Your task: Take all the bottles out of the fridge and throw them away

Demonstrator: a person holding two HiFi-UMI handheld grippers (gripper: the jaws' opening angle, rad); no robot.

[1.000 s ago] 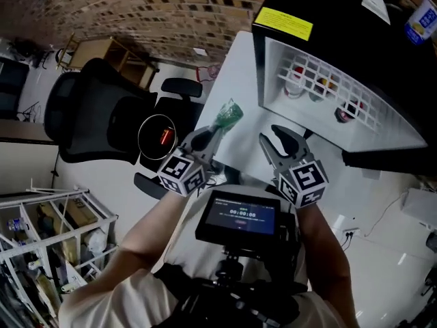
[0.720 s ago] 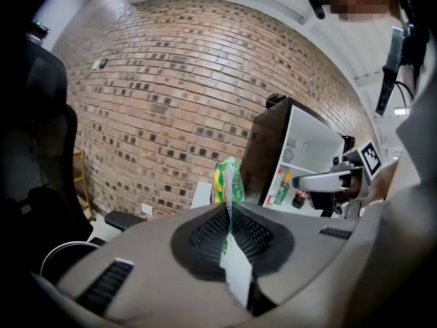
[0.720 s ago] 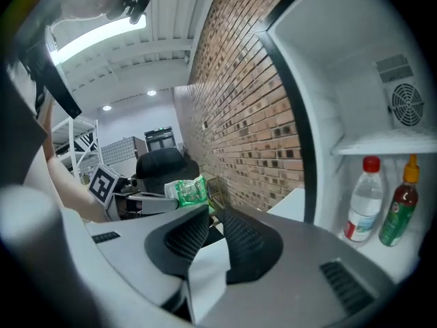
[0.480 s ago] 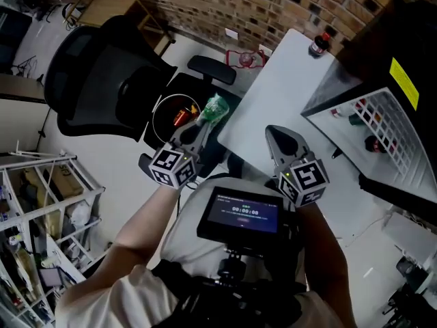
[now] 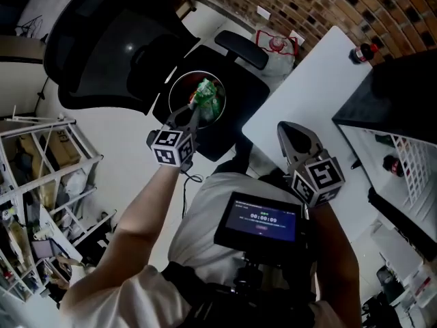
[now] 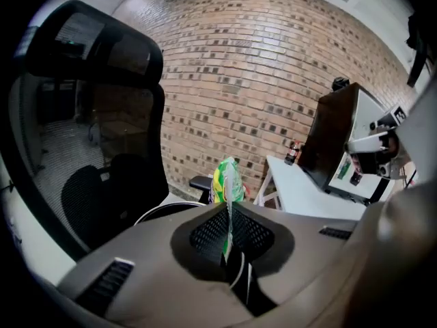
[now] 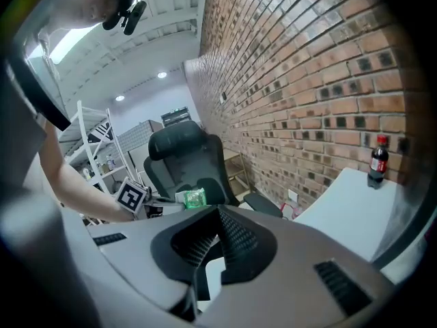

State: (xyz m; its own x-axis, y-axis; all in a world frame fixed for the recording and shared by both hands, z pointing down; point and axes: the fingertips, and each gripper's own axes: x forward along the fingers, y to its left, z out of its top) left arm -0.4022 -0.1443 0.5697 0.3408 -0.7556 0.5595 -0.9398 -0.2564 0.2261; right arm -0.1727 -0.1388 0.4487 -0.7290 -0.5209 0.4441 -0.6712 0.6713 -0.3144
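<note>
Left gripper [image 5: 193,109] is out over the round white-rimmed bin [image 5: 168,100], and it has the crumpled green plastic bottle [image 5: 207,94] pinched tight. In the left gripper view the two jaws press together on a thin flattened edge of the bottle, with the green and yellow body sticking up past the tips. From the head view the bottle hangs right above the bin's dark mouth, not inside it. The bin sits by the seat of the big black mesh office chair [image 5: 109,46]; whether it rests on the seat or on the floor beside it, I cannot tell.

Over to the right gripper [image 5: 290,130]: jaws fully together, nothing between them, confirmed in its own view. It hovers over the near edge of the white table [image 5: 307,87], well apart from the left one.

At the table's far corner, against the brick wall [image 5: 307,5], stands a dark cola bottle with a red cap [image 5: 362,52], upright. The black fridge [image 5: 403,80] is at the right with its door open, and a red-capped bottle [image 5: 394,164] shows by its white wire shelf [image 5: 420,162].
</note>
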